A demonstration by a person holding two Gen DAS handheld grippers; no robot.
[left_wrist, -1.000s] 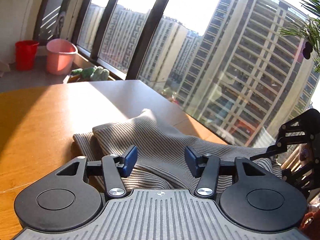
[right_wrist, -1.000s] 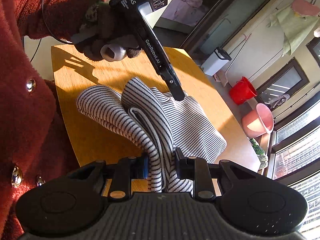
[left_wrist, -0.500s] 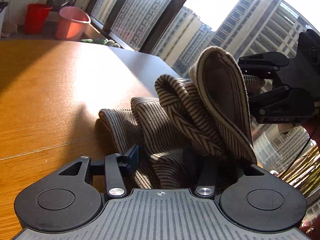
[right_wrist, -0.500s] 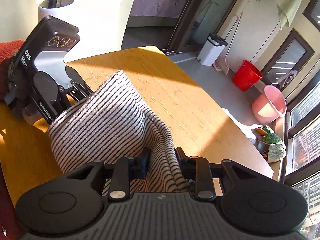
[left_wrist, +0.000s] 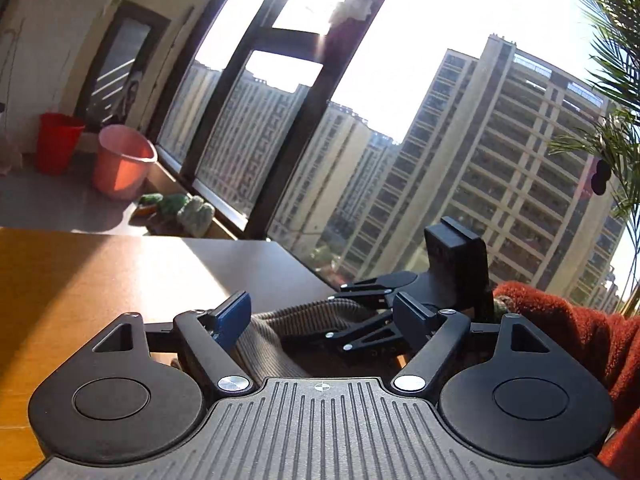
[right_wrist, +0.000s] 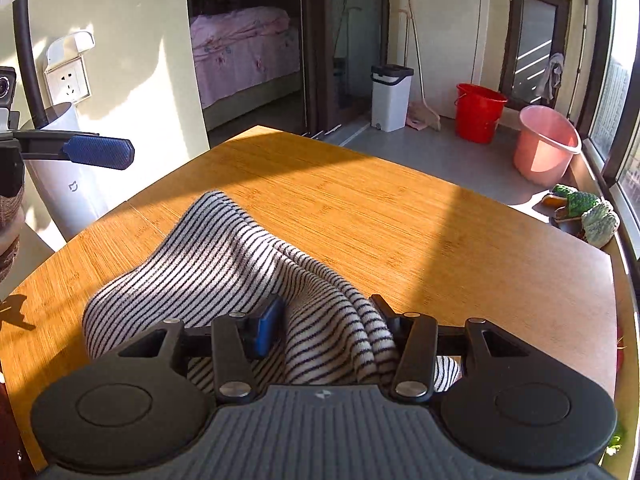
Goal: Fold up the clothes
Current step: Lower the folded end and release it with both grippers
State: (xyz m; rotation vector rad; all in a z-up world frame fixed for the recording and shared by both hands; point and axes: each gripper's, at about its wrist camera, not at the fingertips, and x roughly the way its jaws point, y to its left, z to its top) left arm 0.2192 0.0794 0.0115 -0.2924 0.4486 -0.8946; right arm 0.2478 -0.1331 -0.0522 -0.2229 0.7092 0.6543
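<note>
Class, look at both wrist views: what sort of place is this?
Most likely a high-rise flat's sunroom or enclosed balcony: a bed shows through a doorway, buckets stand by the wall, and apartment towers fill the tall windows beyond the wooden table.
</note>
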